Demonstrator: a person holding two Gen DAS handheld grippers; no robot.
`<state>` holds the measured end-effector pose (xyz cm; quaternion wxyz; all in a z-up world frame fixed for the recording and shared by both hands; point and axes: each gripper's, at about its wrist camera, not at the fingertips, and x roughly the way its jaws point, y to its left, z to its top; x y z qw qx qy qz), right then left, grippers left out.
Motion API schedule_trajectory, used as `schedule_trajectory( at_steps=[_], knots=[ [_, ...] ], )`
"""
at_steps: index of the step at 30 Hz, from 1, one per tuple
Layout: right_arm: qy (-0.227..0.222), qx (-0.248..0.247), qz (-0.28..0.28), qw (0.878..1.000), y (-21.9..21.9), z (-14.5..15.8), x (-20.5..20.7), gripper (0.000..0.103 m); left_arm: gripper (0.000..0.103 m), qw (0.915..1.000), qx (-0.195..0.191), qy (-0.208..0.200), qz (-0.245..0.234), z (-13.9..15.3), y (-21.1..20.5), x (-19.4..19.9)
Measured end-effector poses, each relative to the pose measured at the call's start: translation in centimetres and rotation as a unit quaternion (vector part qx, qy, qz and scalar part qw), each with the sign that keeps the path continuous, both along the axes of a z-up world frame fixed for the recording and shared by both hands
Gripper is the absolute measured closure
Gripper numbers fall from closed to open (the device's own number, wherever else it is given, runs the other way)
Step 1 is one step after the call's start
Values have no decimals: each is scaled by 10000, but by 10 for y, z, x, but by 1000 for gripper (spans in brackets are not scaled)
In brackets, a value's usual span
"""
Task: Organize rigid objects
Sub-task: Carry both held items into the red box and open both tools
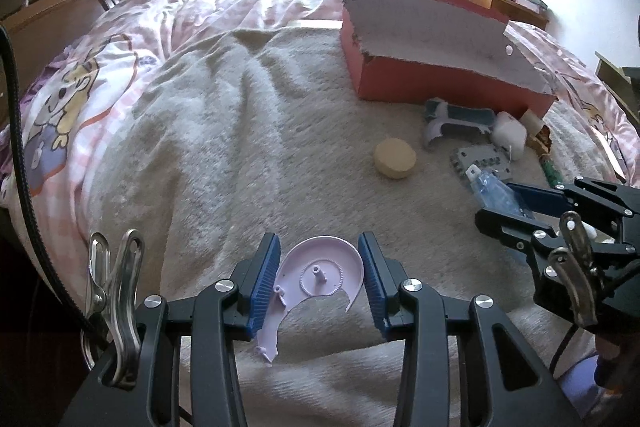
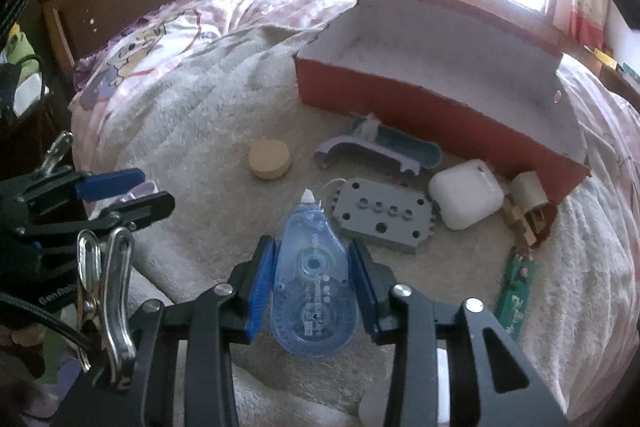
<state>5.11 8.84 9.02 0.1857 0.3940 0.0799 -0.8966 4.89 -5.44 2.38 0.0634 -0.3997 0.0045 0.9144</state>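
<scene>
So right now I've got both hands loaded. My left gripper [image 1: 319, 281] is clamped on a lilac plastic cover piece [image 1: 316, 279], the round part wedged between the blue pads. My right gripper [image 2: 312, 281] has the blue correction tape dispenser [image 2: 311, 277] between its pads, and they look snug against both sides, so I'd call it gripped.

Both items sit low over the beige blanket [image 1: 240, 127], well short of the red box [image 2: 420, 99], which stands open at the far side and looks empty from what I can see.

I'd say this is the pick-up step basically done, carry step next. The move now is lifting both over the box's near wall and dropping them inside. The lilac piece is thin and held near its edge, so it could twist.

The rest waits in front of the box: yellow puck [image 2: 268, 159], grey perforated plate [image 2: 386, 217], white earbud case [image 2: 466, 193], green strip [image 2: 516, 291].
</scene>
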Motion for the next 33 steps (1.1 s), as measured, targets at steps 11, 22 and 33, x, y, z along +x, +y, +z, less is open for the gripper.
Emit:
schedule_trajectory(
  at_steps=[11,22,33],
  knots=[
    [61,-391,-320,9987,36,19,-10,64,61,9992,28,140,-373,23,37,-19],
    [225,-561,-632,9962,71,37,-28,64,61,9980,67,313,-540,51,68,-53],
    [416,-661,-874,9931,94,56,-56,64,61,9978,4,448,-491,70,91,-91]
  ],
)
